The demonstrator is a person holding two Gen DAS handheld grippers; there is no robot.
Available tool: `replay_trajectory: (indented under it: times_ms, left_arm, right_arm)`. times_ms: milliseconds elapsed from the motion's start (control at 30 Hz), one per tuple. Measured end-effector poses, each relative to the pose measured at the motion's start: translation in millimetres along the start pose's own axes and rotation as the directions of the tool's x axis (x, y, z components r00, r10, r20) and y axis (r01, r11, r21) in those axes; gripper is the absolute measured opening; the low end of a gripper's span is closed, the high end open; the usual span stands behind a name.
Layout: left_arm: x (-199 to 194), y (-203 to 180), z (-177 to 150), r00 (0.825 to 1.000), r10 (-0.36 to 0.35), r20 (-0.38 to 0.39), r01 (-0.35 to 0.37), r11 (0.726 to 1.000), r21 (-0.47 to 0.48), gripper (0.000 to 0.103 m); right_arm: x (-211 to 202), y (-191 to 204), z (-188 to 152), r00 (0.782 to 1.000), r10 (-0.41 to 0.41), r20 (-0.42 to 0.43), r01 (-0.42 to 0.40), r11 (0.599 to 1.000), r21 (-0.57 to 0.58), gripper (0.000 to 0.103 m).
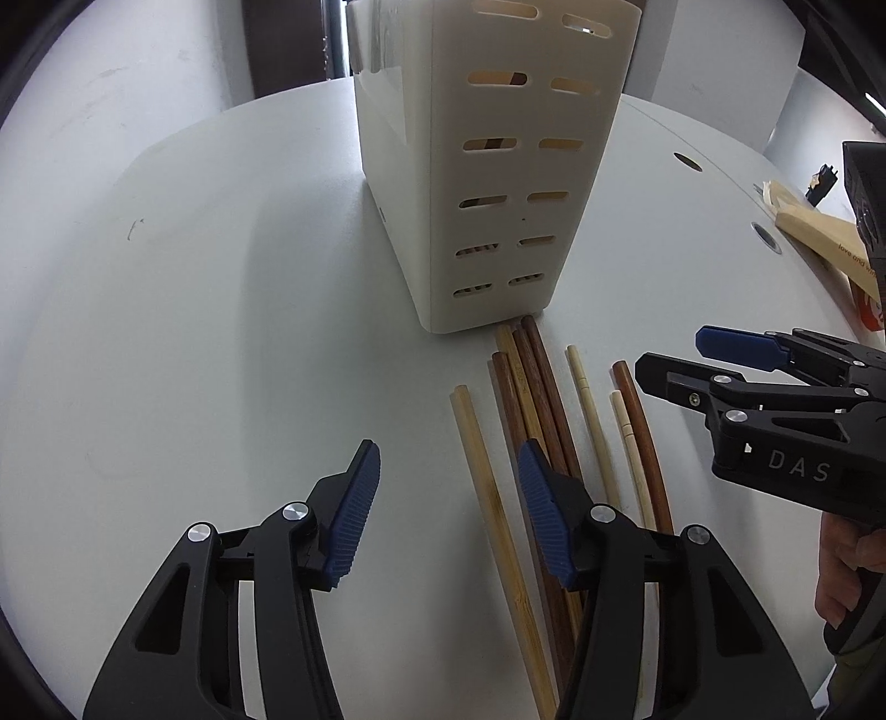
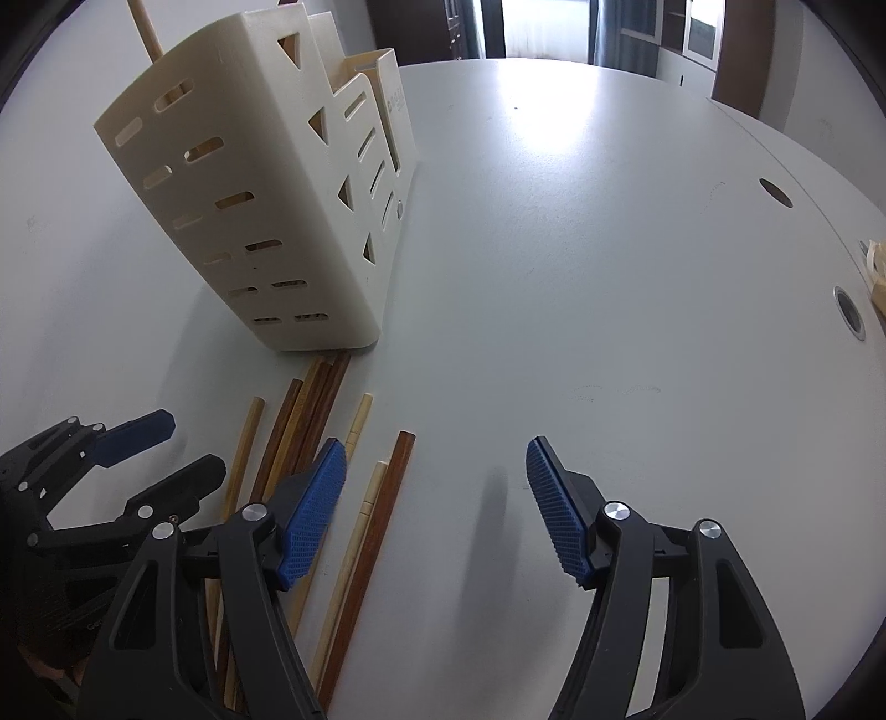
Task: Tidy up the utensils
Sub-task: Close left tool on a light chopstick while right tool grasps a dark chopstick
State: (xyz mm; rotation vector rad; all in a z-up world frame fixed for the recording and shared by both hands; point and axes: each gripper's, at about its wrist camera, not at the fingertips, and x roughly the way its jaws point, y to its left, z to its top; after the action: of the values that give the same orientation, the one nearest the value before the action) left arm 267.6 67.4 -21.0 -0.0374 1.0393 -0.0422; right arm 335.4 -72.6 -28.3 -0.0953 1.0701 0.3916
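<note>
White and faintly scuffed, the table [image 2: 581,249] takes up most of both views, with a dark doorway and grey walls past its far edge. On it stands a cream plastic utensil holder [image 1: 487,166], tall and slotted, with stepped compartments running away behind its near end; a pale stick [image 2: 145,30] rises out of the tallest compartment, and dark and light shapes show through the slots.

Right at the foot of the holder lie the chopsticks [image 1: 526,410], loose on the table and fanned out toward the near side. A tight bunch of dark brown and bamboo ones has its tips touching or just short of the holder's base. One pale bamboo stick [image 1: 482,471] lies to the left of the bunch, and two thin cream ones and a reddish-brown one [image 1: 637,421] lie to the right.

The left gripper [image 1: 448,515] hangs low over the near end of the sticks, its blue ribbed pads [image 1: 354,520] spread wide with nothing between them; its right pad sits over the dark bunch. The right gripper [image 2: 434,509] is likewise spread and empty, mostly over bare table to the right of the sticks, its left pad [image 2: 310,515] above the cream and reddish pair. A wooden board [image 1: 819,243] with small lettering rests at the far right edge.
</note>
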Motion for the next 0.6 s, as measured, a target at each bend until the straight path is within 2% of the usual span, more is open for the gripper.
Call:
replay_trajectory:
  times_ms: [133,233,300,400,600]
  left_arm:
    - [6.0,-0.8,-0.3,1.000,0.002,-0.003,-0.002,1.000,-0.009,0.050]
    - [9.3,-1.4,-0.1,1.000,0.001,-0.008,-0.001,1.000,-0.010,0.047]
    - [10.6,-0.2,0.5,1.000,0.006,-0.006,-0.006,1.000,-0.017,0.039]
    - [13.8,-0.1,1.3,1.000,0.007,-0.015,-0.007,1.000,-0.016,0.038]
    - [19.9,-0.7,3.2,0.999,0.001,-0.033,-0.001,1.000,-0.010,0.034]
  right_arm:
    - [6.9,-2.4,2.2,1.000,-0.008,-0.007,0.008,1.000,0.019,0.059]
    - [10.4,4.0,0.5,1.000,-0.019,-0.013,0.020,1.000,0.008,0.055]
    - [13.7,5.7,-1.2,0.999,-0.024,-0.020,0.024,1.000,0.006,0.051]
    - [19.4,9.2,-2.9,0.999,-0.035,-0.036,0.035,0.999,0.000,0.047]
    - [18.8,14.3,-4.4,0.997,-0.067,-0.034,0.067,0.998,-0.011,0.043]
